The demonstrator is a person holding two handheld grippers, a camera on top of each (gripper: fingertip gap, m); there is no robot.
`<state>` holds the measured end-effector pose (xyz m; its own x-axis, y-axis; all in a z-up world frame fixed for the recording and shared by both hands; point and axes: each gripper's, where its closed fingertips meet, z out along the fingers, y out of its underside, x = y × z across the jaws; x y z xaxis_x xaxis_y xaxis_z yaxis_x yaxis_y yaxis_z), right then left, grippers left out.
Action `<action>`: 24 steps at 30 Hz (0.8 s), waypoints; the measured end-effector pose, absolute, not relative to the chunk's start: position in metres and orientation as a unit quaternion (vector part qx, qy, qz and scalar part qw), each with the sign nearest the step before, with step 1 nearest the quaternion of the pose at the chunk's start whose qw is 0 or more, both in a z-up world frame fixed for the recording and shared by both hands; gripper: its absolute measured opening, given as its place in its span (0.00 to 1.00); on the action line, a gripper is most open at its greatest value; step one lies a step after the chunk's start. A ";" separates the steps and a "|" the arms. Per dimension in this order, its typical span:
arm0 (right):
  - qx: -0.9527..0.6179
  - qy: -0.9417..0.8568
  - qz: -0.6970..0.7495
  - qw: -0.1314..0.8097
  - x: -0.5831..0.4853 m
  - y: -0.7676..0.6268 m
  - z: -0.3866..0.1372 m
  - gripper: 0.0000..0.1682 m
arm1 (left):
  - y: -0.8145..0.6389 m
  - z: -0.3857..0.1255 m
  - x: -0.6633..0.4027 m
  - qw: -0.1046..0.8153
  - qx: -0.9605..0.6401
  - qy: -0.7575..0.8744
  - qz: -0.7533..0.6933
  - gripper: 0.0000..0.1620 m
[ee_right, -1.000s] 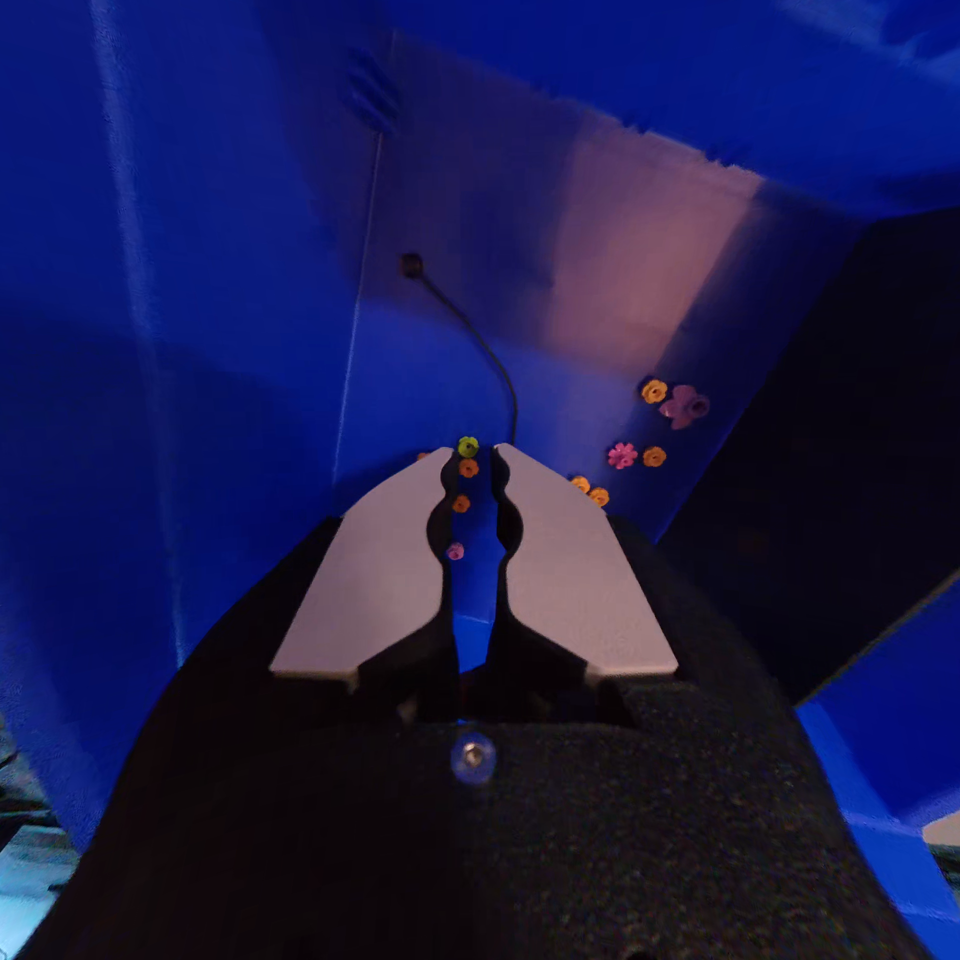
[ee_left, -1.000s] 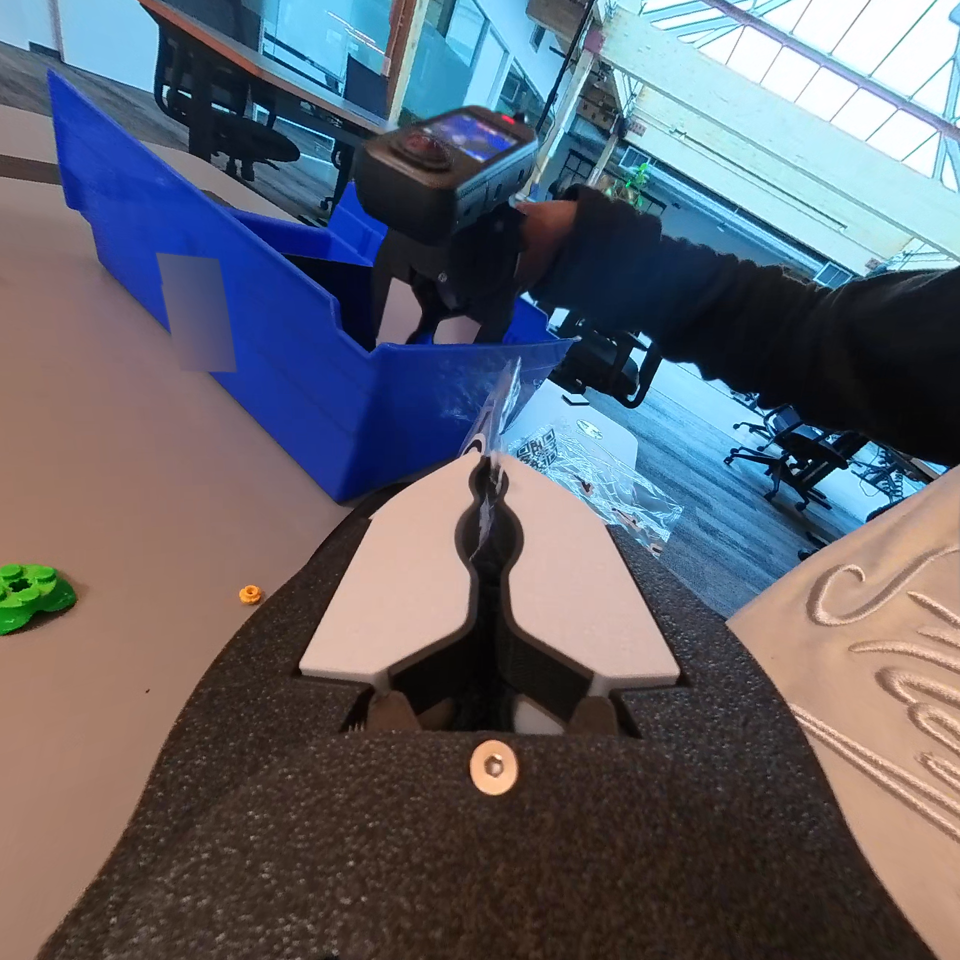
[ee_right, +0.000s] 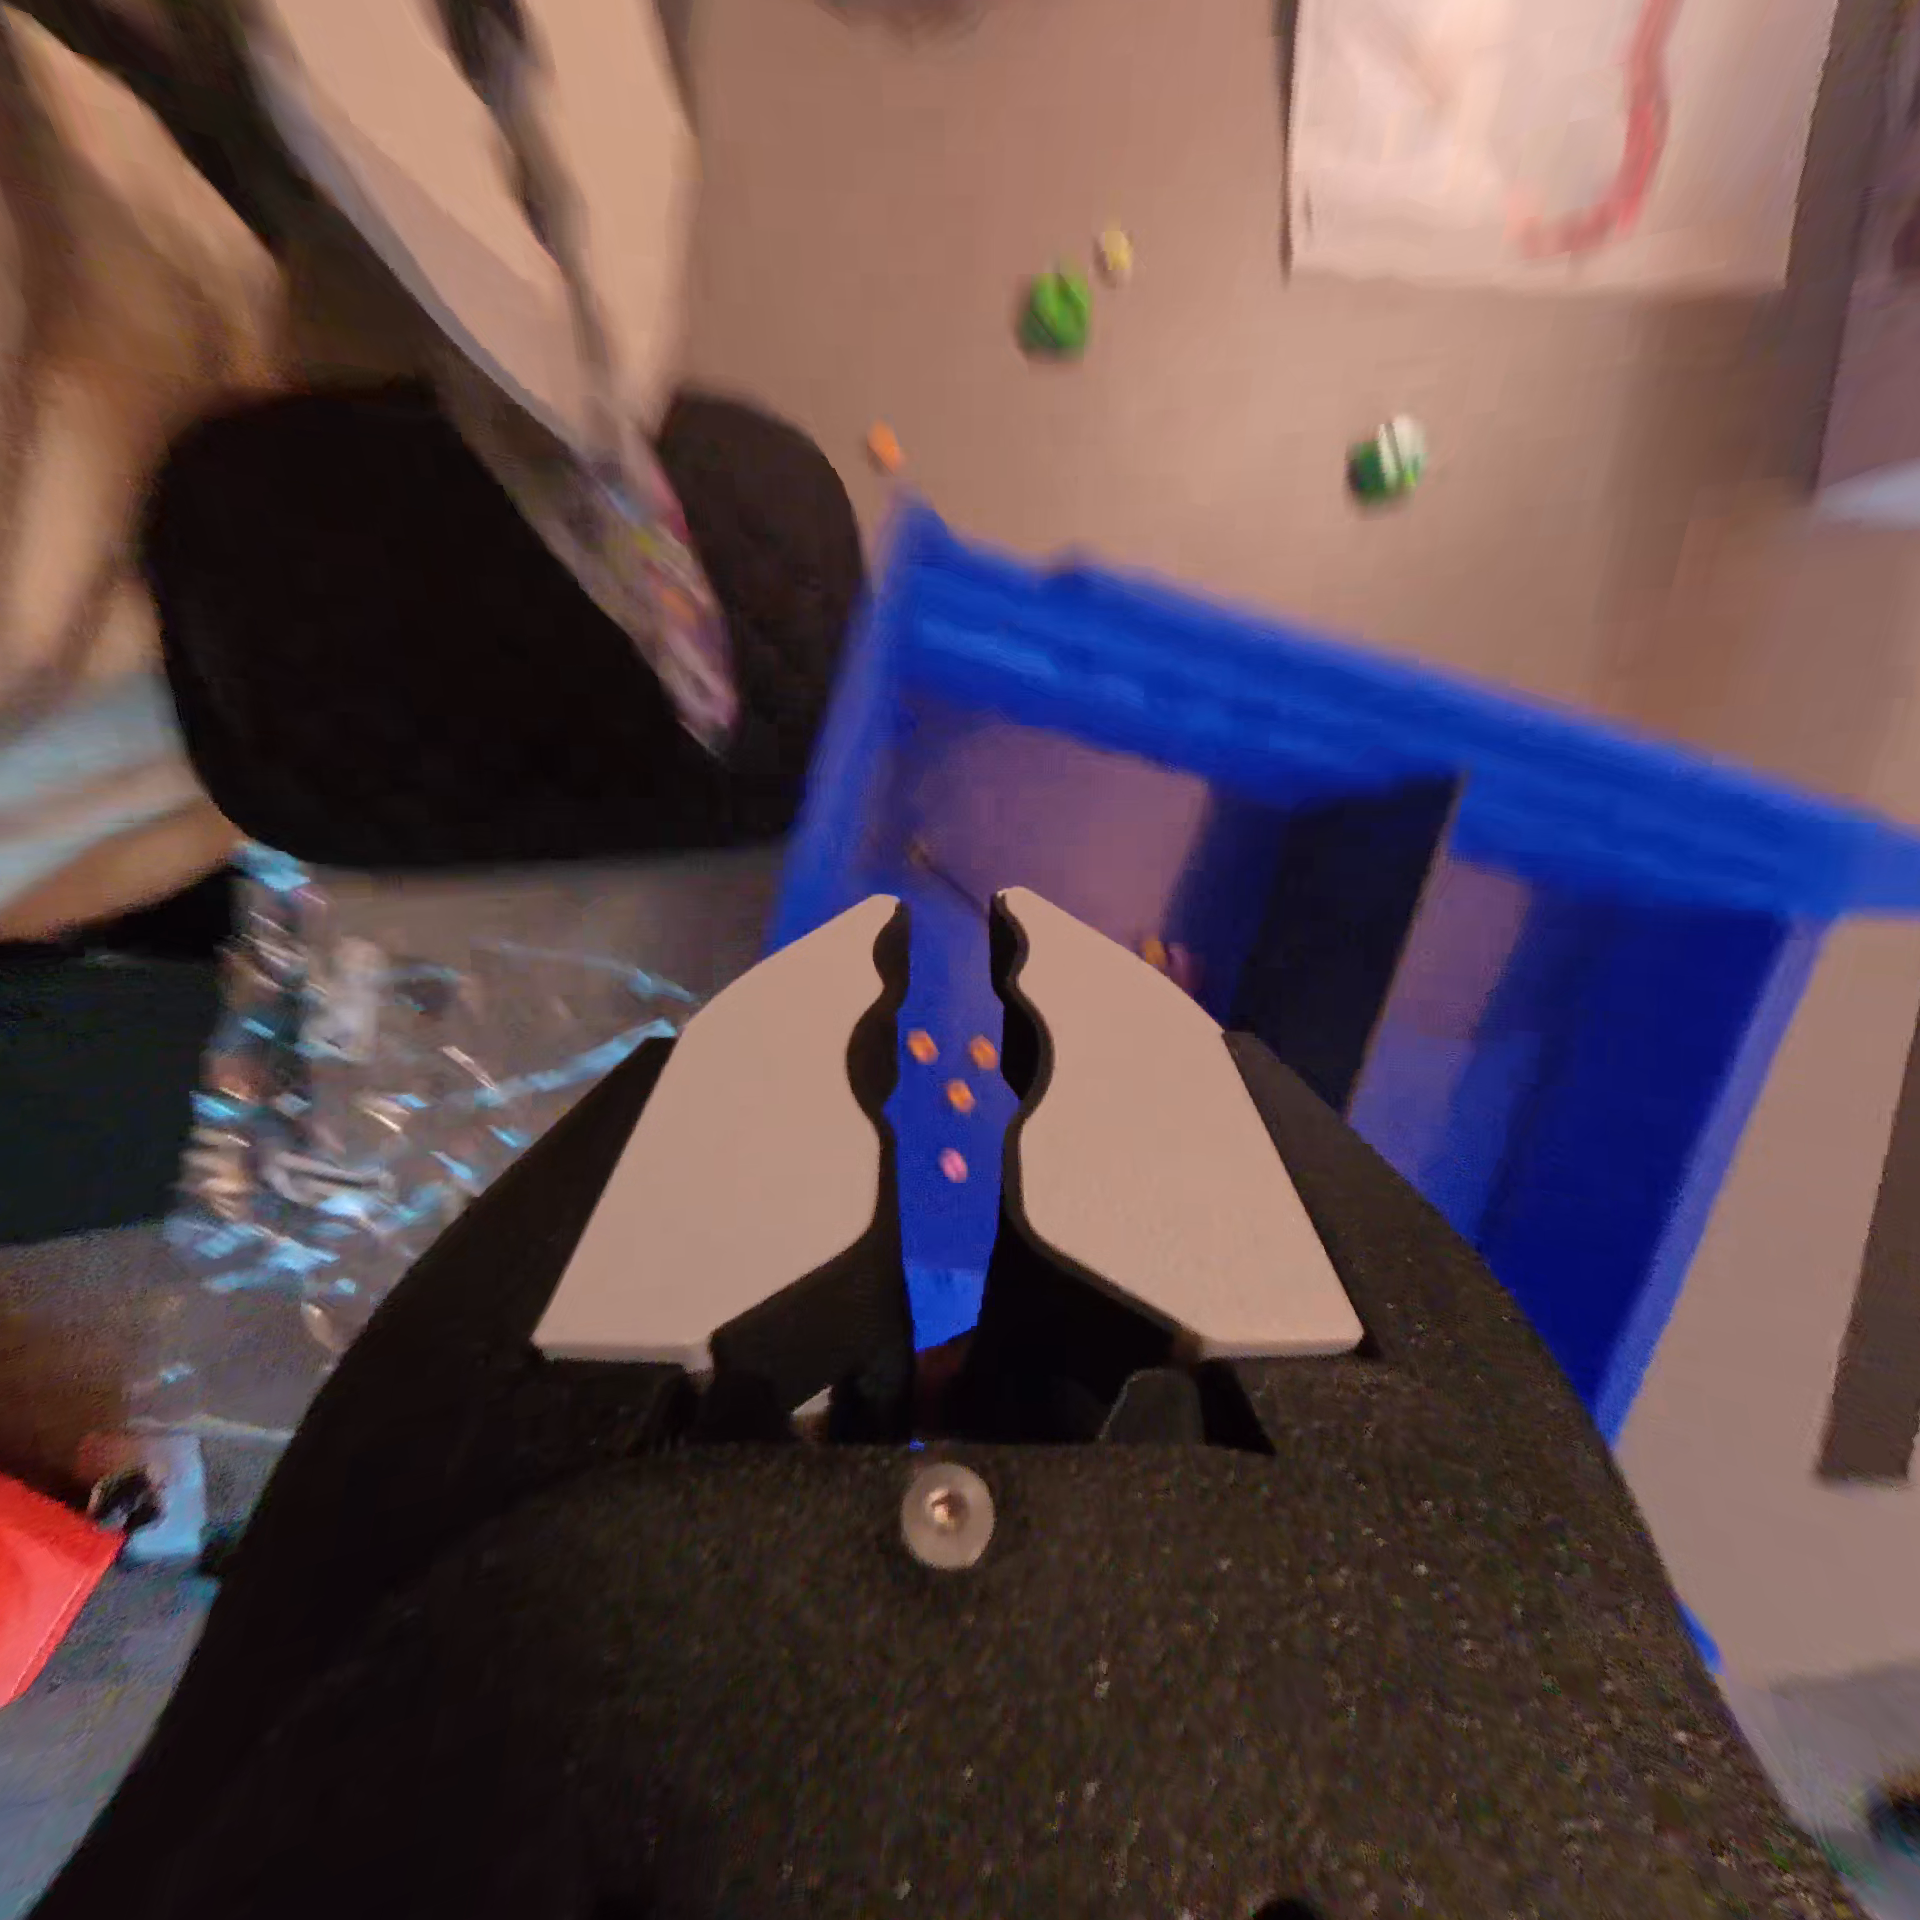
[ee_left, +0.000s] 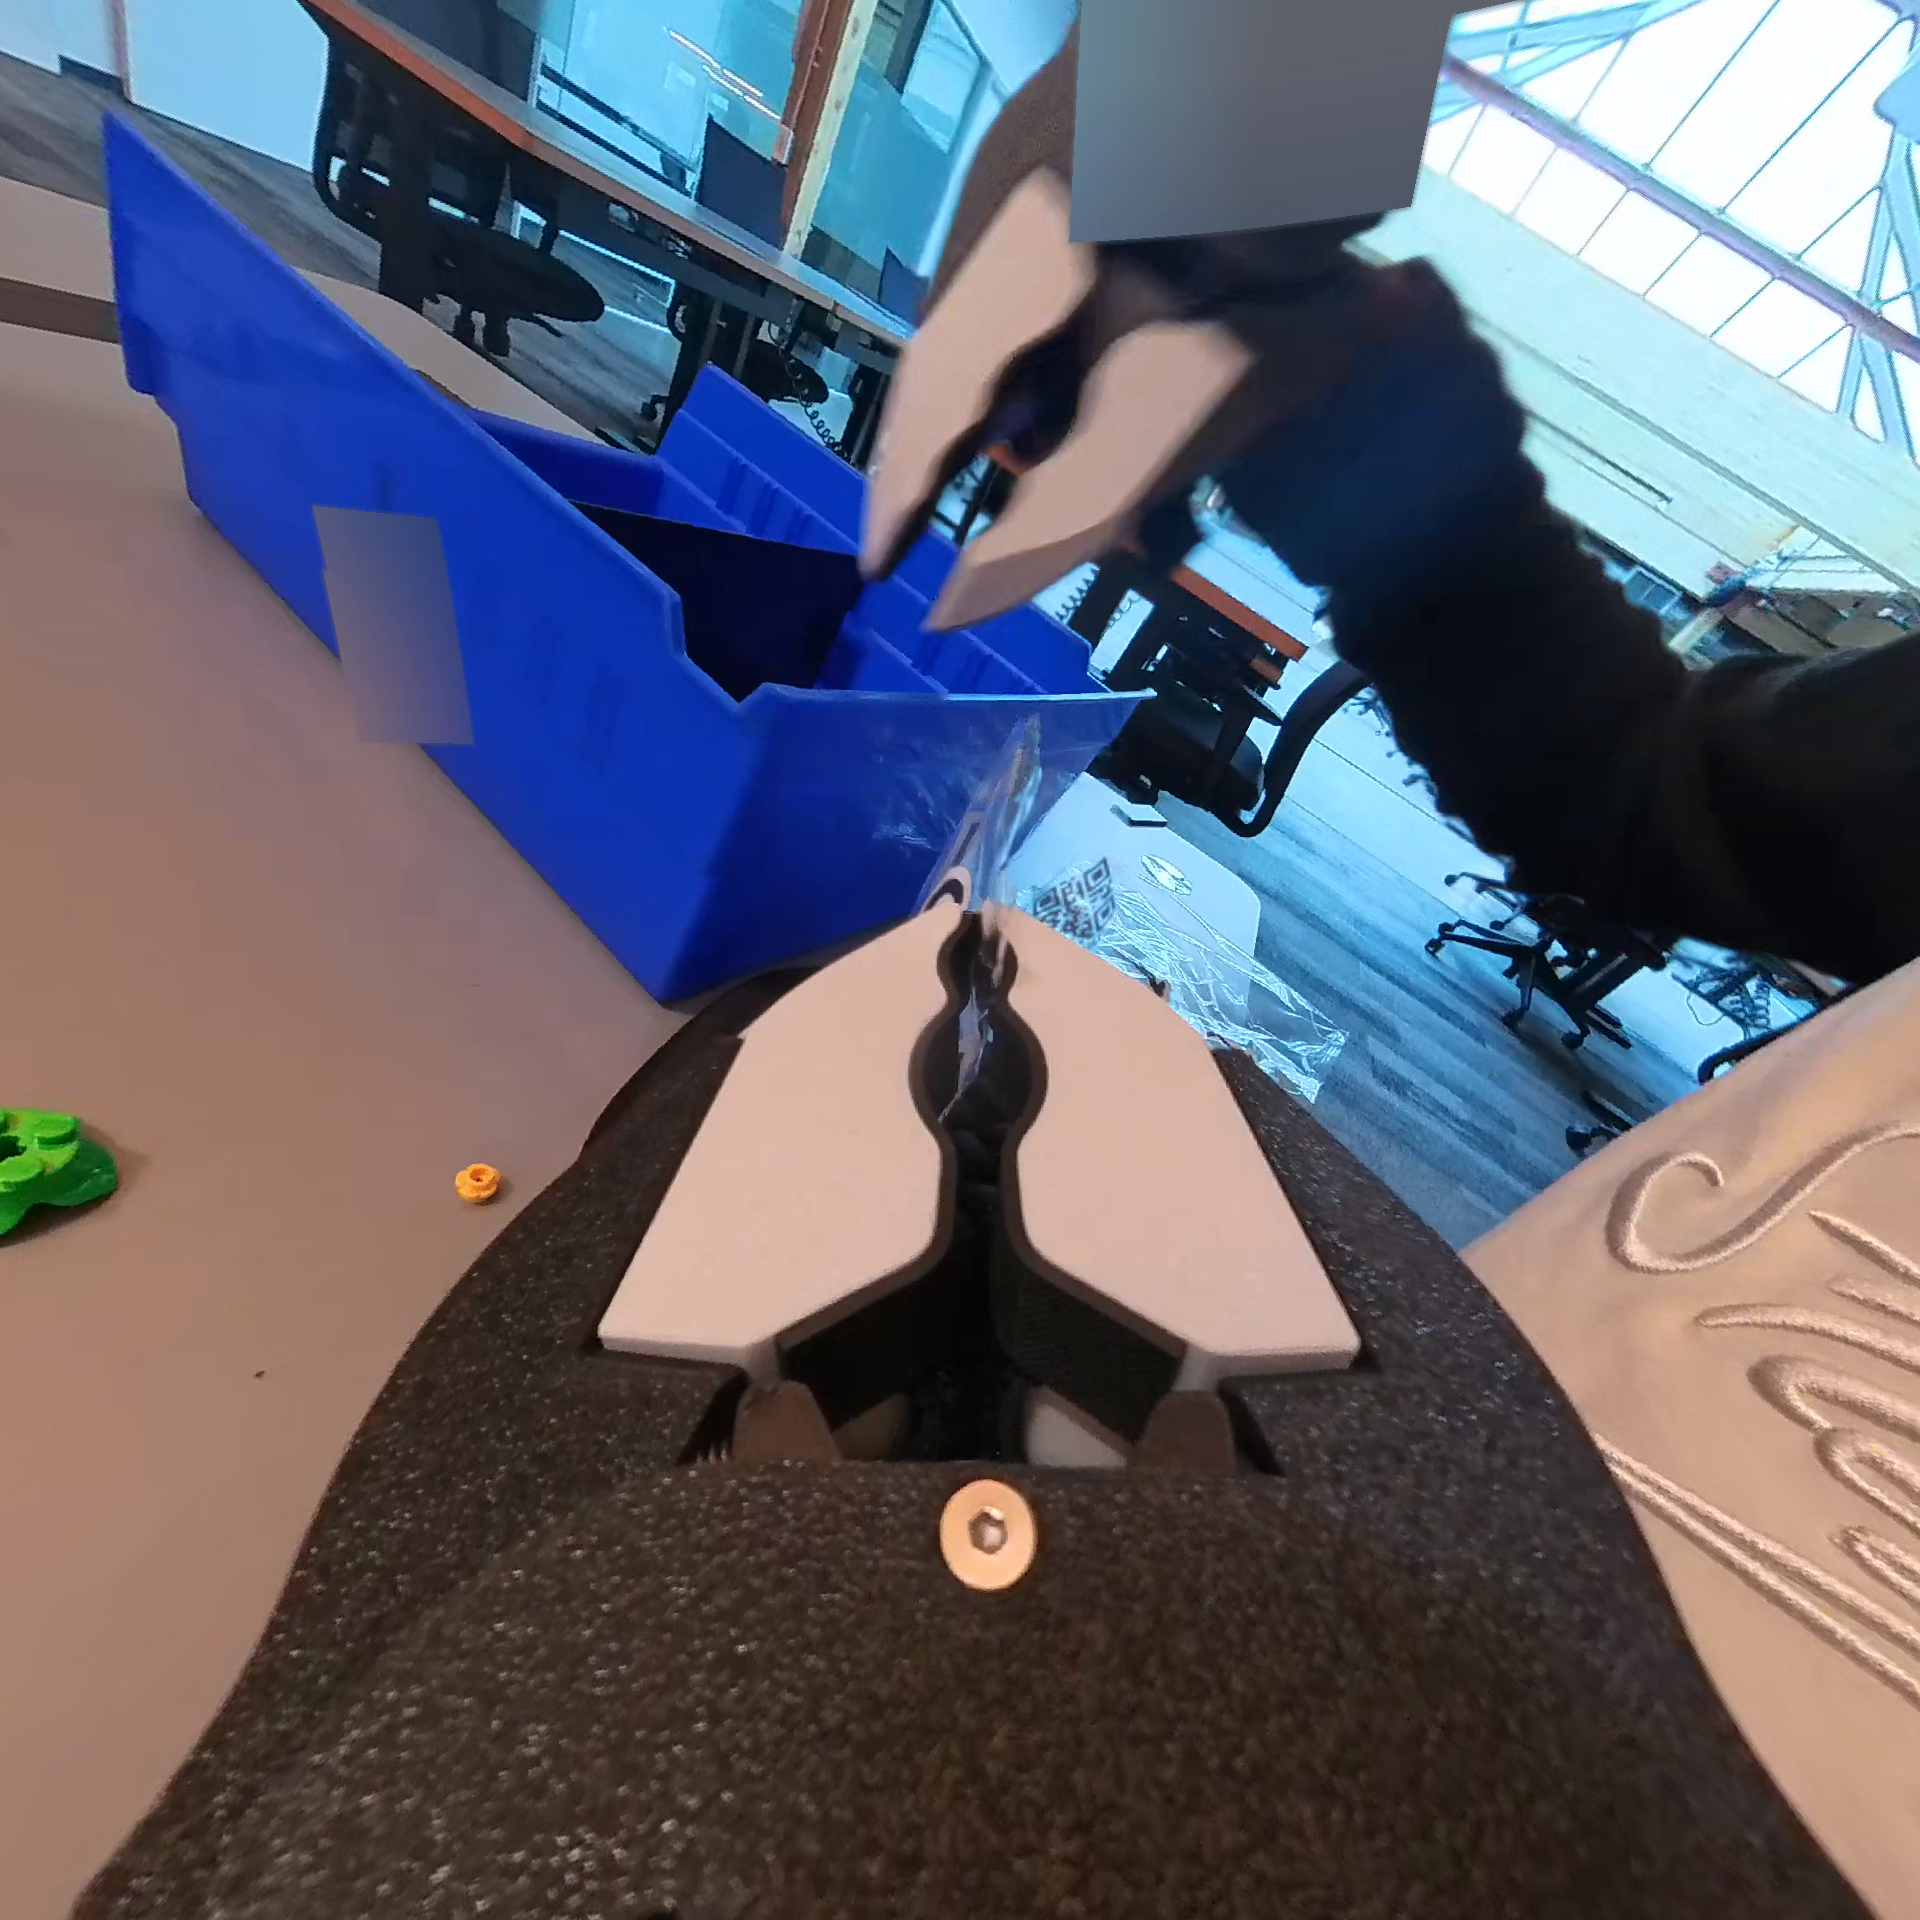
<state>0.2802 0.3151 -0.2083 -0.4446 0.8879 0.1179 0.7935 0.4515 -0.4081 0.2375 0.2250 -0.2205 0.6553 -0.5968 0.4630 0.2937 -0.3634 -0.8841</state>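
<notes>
Left wrist view: L tool [ee_left: 982, 925] clamped on 1 clear bag [ee_left: 997, 821]; R tool [ee_right: 945, 904] empty, parted, above 1 blue bin [ee_right: 1351, 686].

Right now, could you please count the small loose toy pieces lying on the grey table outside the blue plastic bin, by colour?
Green plastic toy pieces: 2
Small orange plastic stud: 1
Small yellow plastic piece, blurred: 1
Total: 4

Bin [ee_left: 540, 665] on table [ee_left: 239, 935], small studs [ee_right: 951, 1091] inside; plastic bag [ee_left: 997, 790] just right of bin; two loose pieces [ee_left: 42, 1169] on table, left of bin.
</notes>
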 end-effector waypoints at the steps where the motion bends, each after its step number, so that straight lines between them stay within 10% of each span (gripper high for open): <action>1: -0.509 -0.841 0.117 0.142 0.290 0.330 -0.222 0.09 | 0.225 -0.220 0.237 0.555 -0.722 0.106 -0.401 0.00; 10: -0.504 -0.863 0.031 0.004 0.322 0.358 -0.306 0.07 | 0.226 -0.222 0.235 0.554 -0.724 0.105 -0.397 0.00; 24: -0.494 -0.864 0.075 0.062 0.303 0.345 -0.273 0.02 | 0.227 -0.223 0.236 0.553 -0.726 0.103 -0.395 0.00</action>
<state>0.3029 0.3452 -0.2730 -0.5048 0.8626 0.0325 0.8442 0.5012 -0.1901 0.2360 0.2274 -0.2230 0.6666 -0.5869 0.4596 0.2872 -0.3668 -0.8849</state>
